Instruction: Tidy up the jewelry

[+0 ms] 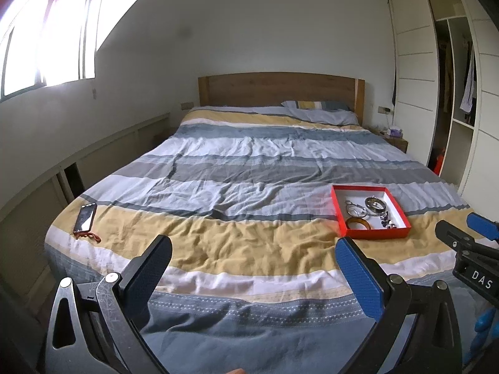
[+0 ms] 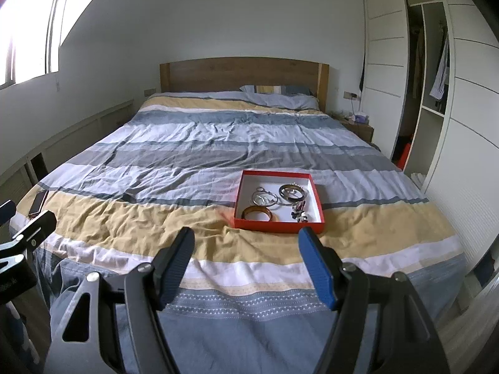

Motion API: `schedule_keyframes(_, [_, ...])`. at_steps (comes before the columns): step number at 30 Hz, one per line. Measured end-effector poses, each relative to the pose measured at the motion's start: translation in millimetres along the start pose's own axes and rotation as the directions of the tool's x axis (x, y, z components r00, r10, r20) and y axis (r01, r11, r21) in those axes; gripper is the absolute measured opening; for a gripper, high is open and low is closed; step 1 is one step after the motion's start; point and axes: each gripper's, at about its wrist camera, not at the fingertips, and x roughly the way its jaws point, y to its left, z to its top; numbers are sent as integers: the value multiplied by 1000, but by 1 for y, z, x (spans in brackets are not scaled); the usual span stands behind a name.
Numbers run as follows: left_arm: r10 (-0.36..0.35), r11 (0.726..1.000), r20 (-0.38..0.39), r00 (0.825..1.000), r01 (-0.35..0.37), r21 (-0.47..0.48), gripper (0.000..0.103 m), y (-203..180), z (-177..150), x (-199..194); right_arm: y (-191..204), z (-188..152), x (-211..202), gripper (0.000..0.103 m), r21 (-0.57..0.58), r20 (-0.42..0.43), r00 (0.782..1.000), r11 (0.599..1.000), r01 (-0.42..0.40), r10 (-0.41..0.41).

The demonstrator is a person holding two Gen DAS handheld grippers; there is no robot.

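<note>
A shallow red box (image 1: 374,234) (image 2: 277,227) with a white inside lies on the striped bed cover. In it are an amber bangle (image 1: 358,223) (image 2: 257,213), silver rings and bracelets (image 1: 355,208) (image 2: 264,198), a dark bangle (image 1: 375,203) (image 2: 291,191) and small beaded pieces (image 1: 386,219) (image 2: 300,212). My left gripper (image 1: 254,249) is open and empty, above the bed's foot, left of the box. My right gripper (image 2: 246,240) is open and empty, just short of the box's near edge; it also shows in the left wrist view (image 1: 461,227).
A phone (image 1: 84,218) (image 2: 39,202) with a red cord lies near the bed's left edge. The wooden headboard (image 1: 280,88) and a pillow (image 1: 321,110) are at the far end. A nightstand (image 2: 358,126) and an open wardrobe (image 2: 427,93) stand on the right.
</note>
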Motion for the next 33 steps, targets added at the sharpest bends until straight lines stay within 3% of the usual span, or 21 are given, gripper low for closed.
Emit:
schedule_keyframes(23, [-10, 1000, 15, 1000, 10, 4, 102, -2, -3, -17, 3, -1, -18, 68, -10, 34, 999, 1000, 8, -8])
schedule_keyframes(33, [-23, 1000, -27, 999, 24, 11, 102, -2, -10, -2, 4, -1, -13, 68, -27, 39, 998, 999, 43, -42])
